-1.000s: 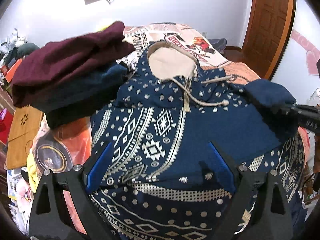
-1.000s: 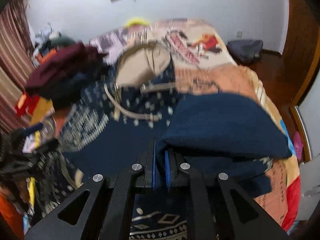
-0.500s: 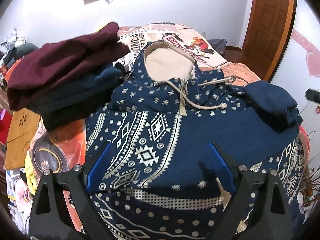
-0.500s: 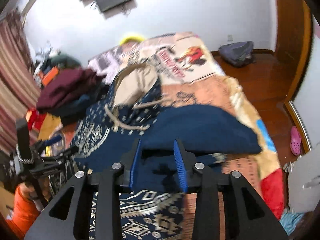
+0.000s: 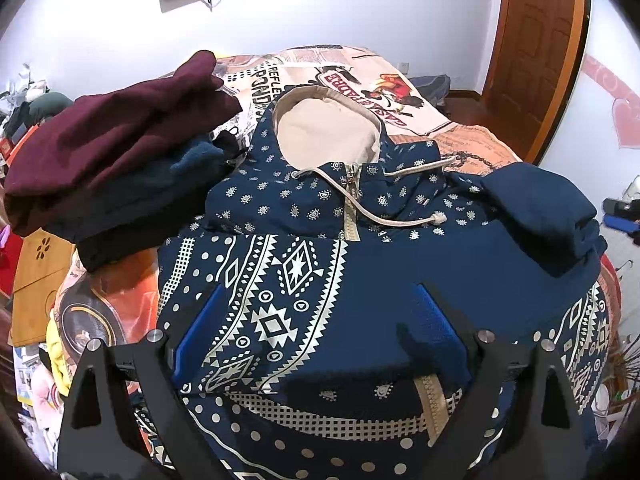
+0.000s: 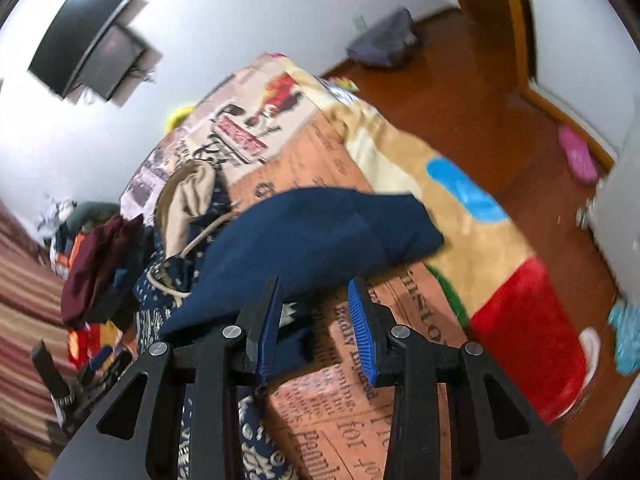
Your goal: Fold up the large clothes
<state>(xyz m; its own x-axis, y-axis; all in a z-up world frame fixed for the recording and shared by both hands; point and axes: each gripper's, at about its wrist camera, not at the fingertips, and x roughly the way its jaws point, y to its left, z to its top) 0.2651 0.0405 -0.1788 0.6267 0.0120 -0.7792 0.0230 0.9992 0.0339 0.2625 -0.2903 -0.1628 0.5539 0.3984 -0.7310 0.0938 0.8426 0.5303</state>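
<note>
A navy patterned hoodie [image 5: 304, 264] with a beige hood lies face up on the bed. Its plain navy sleeve [image 5: 536, 208] is folded across the chest at the right. My left gripper [image 5: 320, 316] is open and empty, just above the hoodie's lower front. In the right wrist view the folded sleeve [image 6: 316, 232] lies ahead of my right gripper [image 6: 314, 312]. That gripper is open and empty, over the bed's right side.
A pile of folded clothes, maroon on top [image 5: 112, 140], sits left of the hoodie. The bed has a printed blanket [image 6: 400, 360]. Wooden floor [image 6: 500, 100] and a door [image 5: 536, 40] lie to the right. Clutter fills the left side of the room.
My right gripper let go of the navy sleeve, opened, and drew back to the right. The sleeve now rests folded on the hoodie. My left gripper stayed open and shifted slightly.
</note>
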